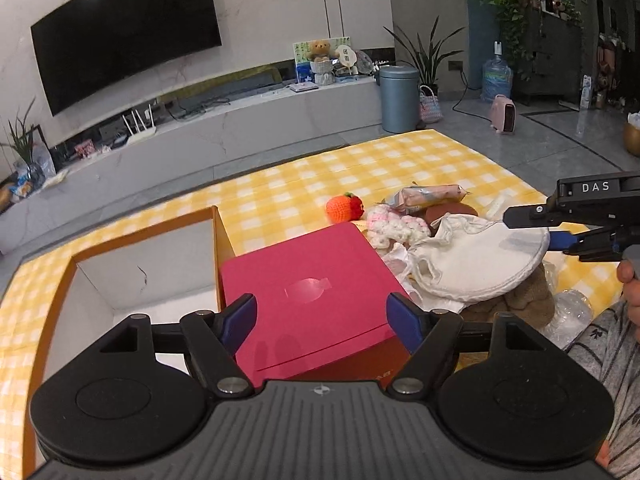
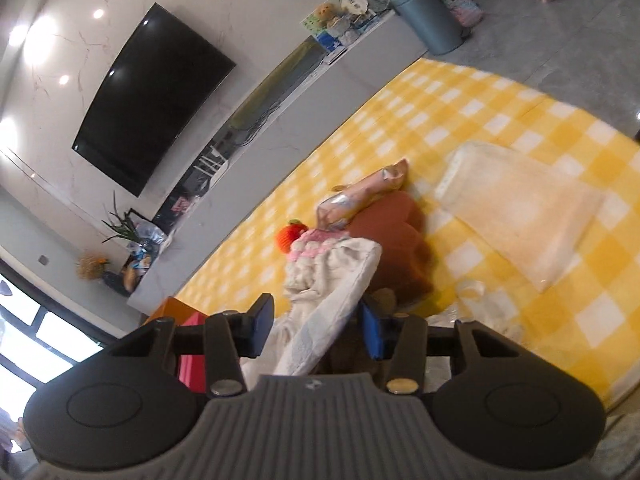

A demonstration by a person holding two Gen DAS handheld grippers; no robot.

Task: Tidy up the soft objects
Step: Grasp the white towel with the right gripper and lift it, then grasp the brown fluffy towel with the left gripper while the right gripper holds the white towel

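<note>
Lying on top of a heap of soft things on the yellow checked tabletop (image 1: 280, 184), the white cloth pouch (image 1: 476, 260) is judged light, limp and easily crumpled, so it is best taken at its thick stitched rim, where the fabric is doubled. That rim is seen passing between the blue pads of the right gripper (image 2: 318, 330); whether the pads already press on it cannot be told. The left gripper (image 1: 322, 320) is held wide apart and empty over the red lid (image 1: 312, 300), beside the open box (image 1: 140, 272).
</note>
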